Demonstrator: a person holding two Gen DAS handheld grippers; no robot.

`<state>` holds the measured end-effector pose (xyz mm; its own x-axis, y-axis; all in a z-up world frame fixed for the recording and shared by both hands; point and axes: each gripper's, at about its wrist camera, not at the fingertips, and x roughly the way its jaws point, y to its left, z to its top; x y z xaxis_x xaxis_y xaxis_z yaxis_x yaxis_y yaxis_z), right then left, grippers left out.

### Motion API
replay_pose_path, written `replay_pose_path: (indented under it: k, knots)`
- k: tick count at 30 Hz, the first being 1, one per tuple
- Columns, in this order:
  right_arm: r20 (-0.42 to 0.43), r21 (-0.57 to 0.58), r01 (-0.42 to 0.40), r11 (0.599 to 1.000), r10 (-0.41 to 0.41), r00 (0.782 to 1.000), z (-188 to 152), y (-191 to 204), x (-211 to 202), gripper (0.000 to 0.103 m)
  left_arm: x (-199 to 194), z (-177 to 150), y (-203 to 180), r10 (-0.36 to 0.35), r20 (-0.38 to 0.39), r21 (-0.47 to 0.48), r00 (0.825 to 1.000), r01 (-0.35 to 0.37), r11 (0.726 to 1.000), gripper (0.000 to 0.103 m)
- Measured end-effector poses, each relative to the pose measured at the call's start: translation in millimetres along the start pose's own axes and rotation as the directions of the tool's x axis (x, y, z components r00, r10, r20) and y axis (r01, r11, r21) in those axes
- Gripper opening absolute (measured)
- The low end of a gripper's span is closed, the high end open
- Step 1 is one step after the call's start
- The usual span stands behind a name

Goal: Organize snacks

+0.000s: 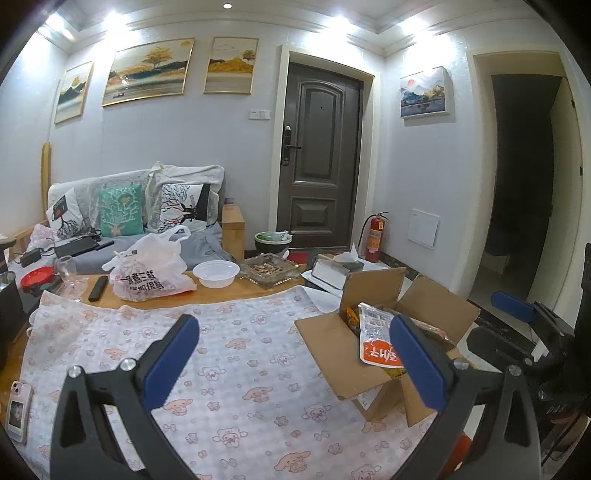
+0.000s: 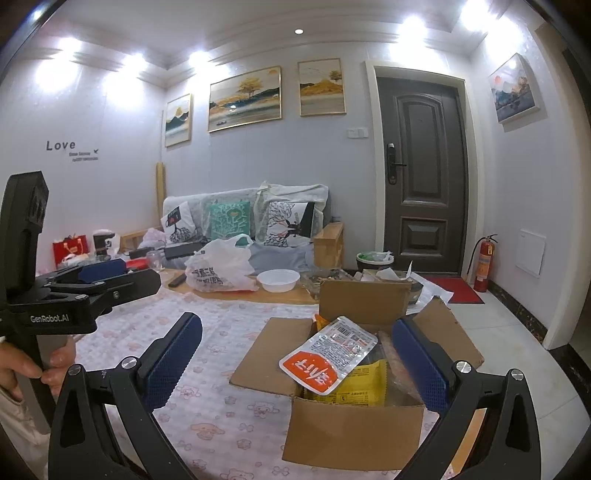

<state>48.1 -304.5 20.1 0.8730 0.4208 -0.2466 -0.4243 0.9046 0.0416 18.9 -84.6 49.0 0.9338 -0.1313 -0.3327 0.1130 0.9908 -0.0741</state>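
Both grippers stand wide with nothing between their blue pads: the right gripper (image 2: 297,354) is spread just in front of the open brown cardboard box (image 2: 351,432), the left gripper (image 1: 295,354) over the pink cartoon-print cloth on the tabletop (image 1: 229,369) beside it. A white-and-orange plastic snack packet (image 2: 328,354) lies tilted atop the box's contents, long axis running diagonally, orange end toward the camera, resting on a yellow snack bag (image 2: 354,387).

Bright ceiling spotlights (image 2: 413,22) flaring, sharp focus, fisheye-bent dark edges
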Motion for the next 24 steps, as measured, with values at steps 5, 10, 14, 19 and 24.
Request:
replay_pose_path:
  k: [5,10,14,19,24]
  knots:
    - [-0.002,0.001,0.000,1.000,0.000,1.000,-1.2,-0.5,-0.1,0.103,1.2,-1.3,-1.3,-0.009,-0.006,-0.001,1.000,0.009,1.000,0.102]
    - [-0.005,0.007,0.002,1.000,-0.002,1.000,-3.4,-1.9,-0.3,0.103,1.9,-2.1,-1.5,-0.021,-0.008,-0.001,1.000,0.021,1.000,0.102]
    - [-0.005,0.006,0.002,1.000,-0.002,1.000,-3.6,-3.1,-0.1,0.103,1.7,-2.2,-1.4,-0.026,-0.006,0.000,1.000,0.026,1.000,0.102]
    - [-0.007,0.009,0.002,1.000,-0.002,1.000,-4.5,-3.9,0.3,0.103,1.6,-2.4,-1.2,-0.028,-0.005,0.001,1.000,0.028,1.000,0.102]
    - [-0.011,0.011,0.006,1.000,-0.006,1.000,-5.7,-3.1,0.0,0.103,2.1,-2.1,-1.4,-0.033,-0.007,0.002,0.999,0.033,0.999,0.102]
